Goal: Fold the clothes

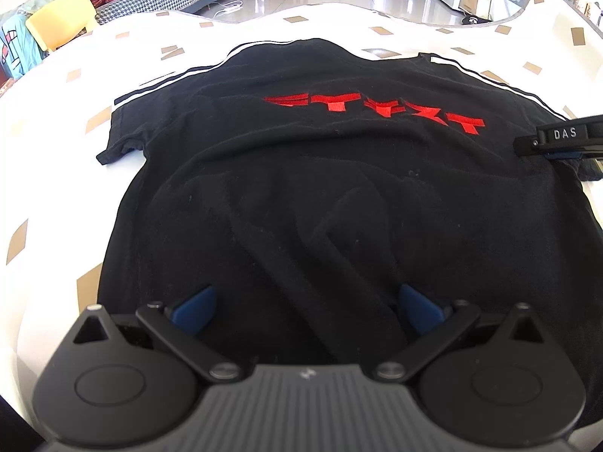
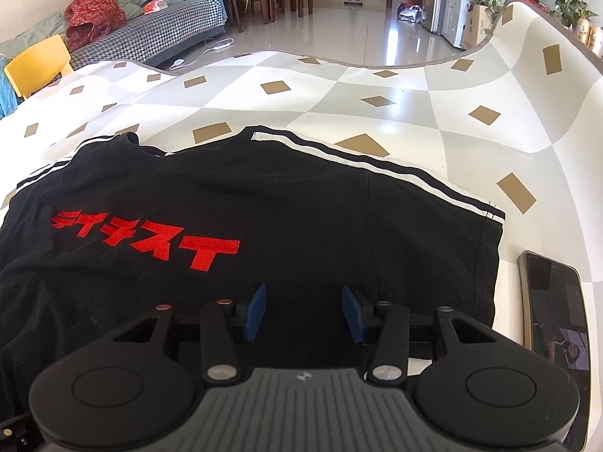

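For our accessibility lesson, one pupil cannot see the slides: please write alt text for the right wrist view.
A black cotton T-shirt with red lettering and white-striped sleeves lies spread flat on a white table with tan diamond patches. The right tongs hover over it, blue pads apart, gripping nothing. A dark flat smartphone lies on the table beside the shirt's right sleeve.

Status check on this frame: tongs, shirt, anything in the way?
Left tongs open over the hem. Right tongs open, nothing pinched. Black shirt flat on table, unfolded. Phone beside right sleeve, clear of cloth.
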Demonstrator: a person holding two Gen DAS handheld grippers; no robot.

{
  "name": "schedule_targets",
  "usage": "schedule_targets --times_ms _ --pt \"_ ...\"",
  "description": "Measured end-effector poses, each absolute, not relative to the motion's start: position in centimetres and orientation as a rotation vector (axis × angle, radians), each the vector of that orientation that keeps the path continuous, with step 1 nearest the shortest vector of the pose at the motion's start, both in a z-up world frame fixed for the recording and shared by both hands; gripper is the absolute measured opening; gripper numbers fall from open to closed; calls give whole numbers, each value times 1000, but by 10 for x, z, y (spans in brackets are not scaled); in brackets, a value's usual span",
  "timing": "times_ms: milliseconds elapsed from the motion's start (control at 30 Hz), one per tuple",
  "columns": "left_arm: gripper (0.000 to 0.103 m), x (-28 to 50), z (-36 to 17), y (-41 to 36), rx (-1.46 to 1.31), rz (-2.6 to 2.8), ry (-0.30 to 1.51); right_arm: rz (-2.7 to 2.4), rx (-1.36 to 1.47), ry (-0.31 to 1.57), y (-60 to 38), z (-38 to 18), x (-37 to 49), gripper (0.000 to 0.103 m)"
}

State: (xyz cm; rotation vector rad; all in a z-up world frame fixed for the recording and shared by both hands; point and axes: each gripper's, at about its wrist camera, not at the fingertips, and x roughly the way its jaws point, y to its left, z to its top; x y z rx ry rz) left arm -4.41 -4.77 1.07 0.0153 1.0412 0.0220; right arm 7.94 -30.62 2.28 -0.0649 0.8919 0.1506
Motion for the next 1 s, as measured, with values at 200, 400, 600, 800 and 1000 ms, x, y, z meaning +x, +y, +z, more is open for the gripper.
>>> schedule_targets --times_ms 200,400,600,800,1000 --pt "103 -52 12 -44 15 13 1056 154 -82 884 -304 22 83 44" --pt "103 -58 13 -43 16 7 1068 158 -94 876 -303 21 88 44" --pt "103 -60 14 -42 20 0 1077 160 -98 873 -303 20 90 44" --pt "103 -61 14 -41 22 -7 1080 162 -105 873 -302 20 91 45" --pt "103 -63 14 -40 26 -11 1083 164 -109 874 -302 19 91 47"
